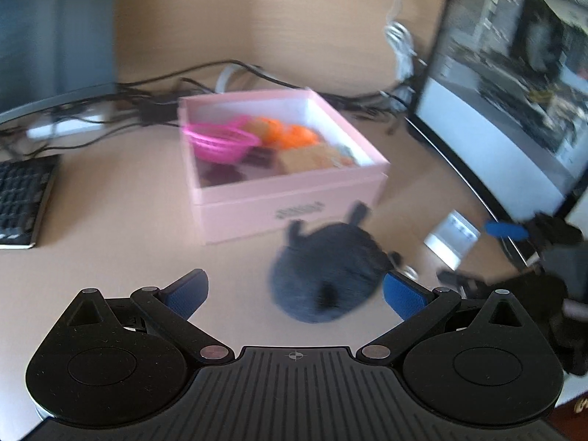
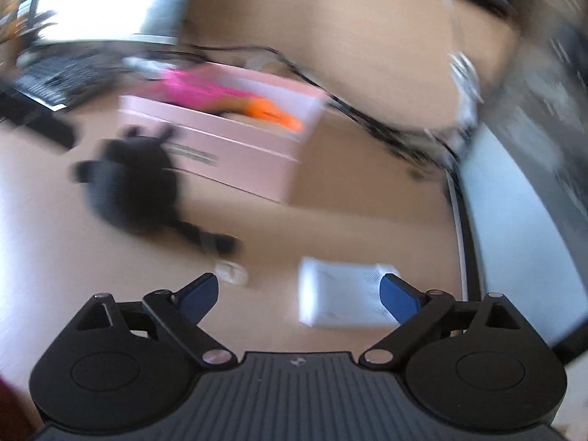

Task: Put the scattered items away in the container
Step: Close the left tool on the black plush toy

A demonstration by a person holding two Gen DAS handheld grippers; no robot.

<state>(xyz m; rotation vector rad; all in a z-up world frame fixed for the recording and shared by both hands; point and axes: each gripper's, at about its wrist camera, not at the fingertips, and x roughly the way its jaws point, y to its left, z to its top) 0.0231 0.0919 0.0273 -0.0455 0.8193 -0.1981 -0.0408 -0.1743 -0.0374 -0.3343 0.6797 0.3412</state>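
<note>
While both claws stood released above the tan desk (image 1: 110,220), the left gripper (image 1: 296,290) framed a dark plush toy (image 1: 323,275) lying just before the pink box (image 1: 286,198), and the right gripper (image 2: 299,294) hovered over a white packet (image 2: 341,297).

No words can be read. The pink box (image 1: 290,198) has a dark label on its near side, too blurry. The white packet (image 2: 341,297) has tiny blurry print.
</note>
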